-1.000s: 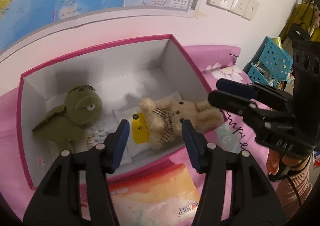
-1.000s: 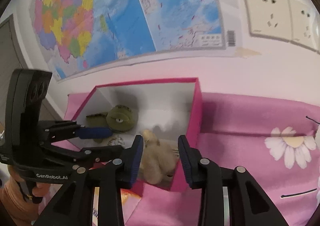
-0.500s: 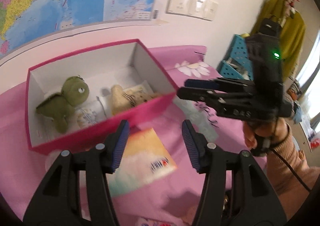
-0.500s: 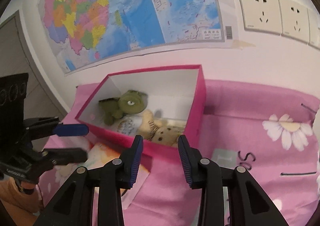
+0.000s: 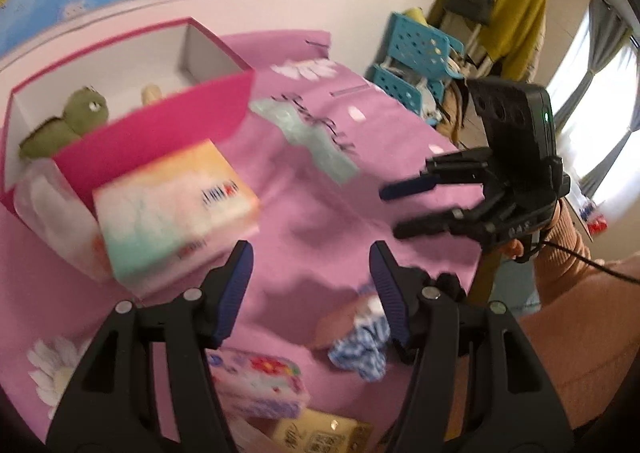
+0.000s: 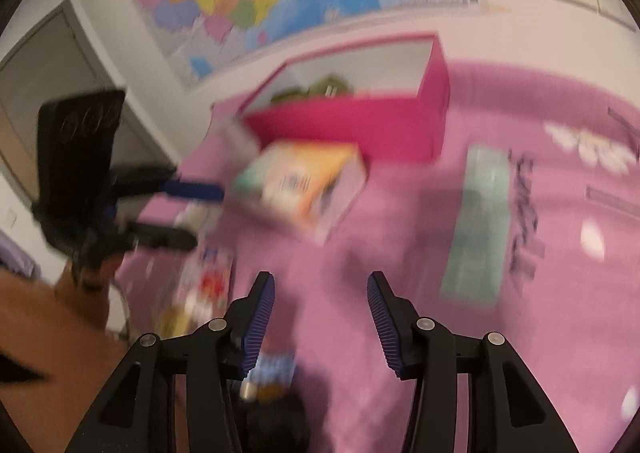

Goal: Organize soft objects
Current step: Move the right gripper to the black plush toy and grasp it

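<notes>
An open pink box point(image 5: 152, 133) point(image 6: 348, 125) stands at the back of the pink cloth. Inside it lie a green dinosaur plush point(image 5: 76, 117) and a tan bear point(image 5: 150, 93), mostly hidden by the box's front wall. A small doll in blue checked cloth point(image 5: 360, 345) point(image 6: 272, 369) lies near the front, beside my left gripper's right finger. My left gripper point(image 5: 310, 293) hovers over bare cloth, its jaws opening with nothing between them. My right gripper point(image 6: 320, 317) point(image 5: 408, 209) is also opening and empty, to the right of the left gripper point(image 6: 180, 213).
An orange and teal tissue pack point(image 5: 172, 205) point(image 6: 300, 189) lies in front of the box, with a white pack point(image 5: 44, 205) to its left. A floral pack point(image 5: 256, 377) and a yellow box point(image 5: 320, 433) sit at the near edge. Blue baskets point(image 5: 416, 53) stand beyond the bed.
Both grippers have drawn back from the box towards the near edge, and their jaws stand wider. The bear stays in the box. The small doll and the packs have come into view.
</notes>
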The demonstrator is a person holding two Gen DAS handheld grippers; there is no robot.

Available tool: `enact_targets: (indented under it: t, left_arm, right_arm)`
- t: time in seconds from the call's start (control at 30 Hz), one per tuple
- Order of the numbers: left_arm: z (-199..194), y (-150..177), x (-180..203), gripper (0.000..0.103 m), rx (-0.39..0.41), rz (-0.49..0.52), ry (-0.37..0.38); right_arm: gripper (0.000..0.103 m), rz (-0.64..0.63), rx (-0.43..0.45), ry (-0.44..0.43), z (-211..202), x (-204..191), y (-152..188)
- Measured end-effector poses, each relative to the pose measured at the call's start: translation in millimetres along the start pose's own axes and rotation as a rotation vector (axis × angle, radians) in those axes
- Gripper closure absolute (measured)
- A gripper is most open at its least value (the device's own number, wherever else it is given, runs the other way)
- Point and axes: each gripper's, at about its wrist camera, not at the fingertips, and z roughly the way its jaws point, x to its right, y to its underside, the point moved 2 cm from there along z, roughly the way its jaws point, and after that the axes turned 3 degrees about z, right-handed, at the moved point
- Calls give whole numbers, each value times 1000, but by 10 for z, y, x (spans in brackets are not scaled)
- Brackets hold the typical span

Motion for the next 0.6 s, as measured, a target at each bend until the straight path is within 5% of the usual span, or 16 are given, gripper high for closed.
enact_targets:
  t: [0.2, 0.4, 0.47, 0.6]
  left_arm:
    - [-31, 74, 60, 41, 11, -20, 16]
    - [-69, 101, 137, 41, 18, -16, 10]
    - [-77, 110, 171, 41, 17, -10, 9]
    - [-98, 105, 222, 41, 23, 3, 29]
  right_arm:
    - [47, -56, -158, -48, 122, -176, 504]
    - [50, -76, -195, -6, 296, -216, 676]
    - [78, -83, -177, -17, 262, -231, 673]
    - [87, -71, -112, -33, 109, -222, 617]
